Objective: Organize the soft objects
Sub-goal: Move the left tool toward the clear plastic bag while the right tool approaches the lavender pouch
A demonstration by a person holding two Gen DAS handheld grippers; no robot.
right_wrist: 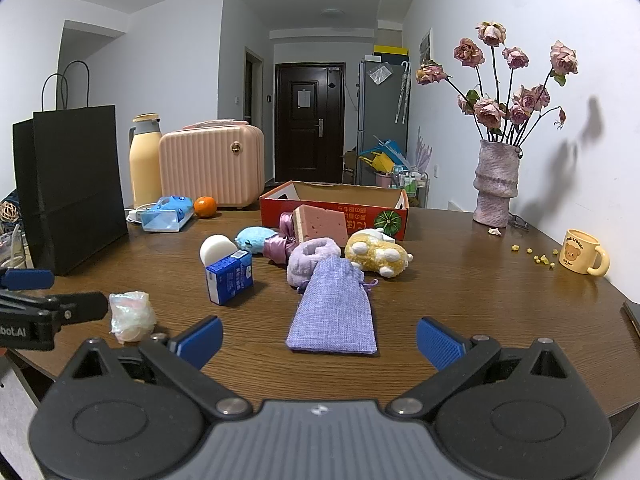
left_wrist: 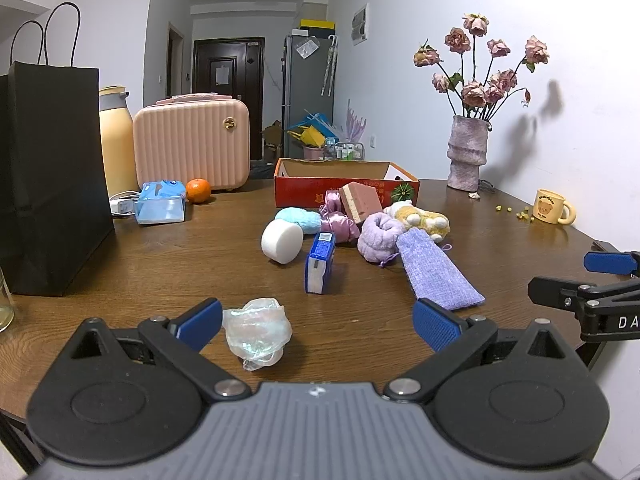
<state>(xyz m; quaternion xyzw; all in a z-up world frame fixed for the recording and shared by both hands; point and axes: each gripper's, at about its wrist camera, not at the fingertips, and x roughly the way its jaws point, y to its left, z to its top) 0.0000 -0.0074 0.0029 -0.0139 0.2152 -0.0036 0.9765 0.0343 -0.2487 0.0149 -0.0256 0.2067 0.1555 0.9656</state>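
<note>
Brown wood-grain table (left_wrist: 160,264), cluttered. Tall black paper carrier bag (left_wrist: 52,176) upright at the far left; ribbed pink hard-shell case (left_wrist: 192,146) behind it.

Open red cardboard box (right_wrist: 332,204) at mid-table, back; nothing visible inside from this angle.

Soft items heaped just in front of the box:
- pink sponge block (right_wrist: 322,222) leaning against the box front
- yellow-and-white plush toy (right_wrist: 378,256) on its side
- lilac fluffy scrunchie (right_wrist: 312,258) touching the toy
- flat lavender woven drawstring pouch (right_wrist: 334,312), nearest the right gripper
- blue tissue pack (right_wrist: 230,278) standing on end
- white round foam puff (left_wrist: 281,241)
- crumpled iridescent plastic wad (left_wrist: 258,328), apart from the heap

Left gripper (left_wrist: 318,320): fingers spread wide, empty; the wad lies just inside the left fingertip. Right gripper (right_wrist: 320,340): fingers wide, empty, pouch end between them, not touched.
</note>
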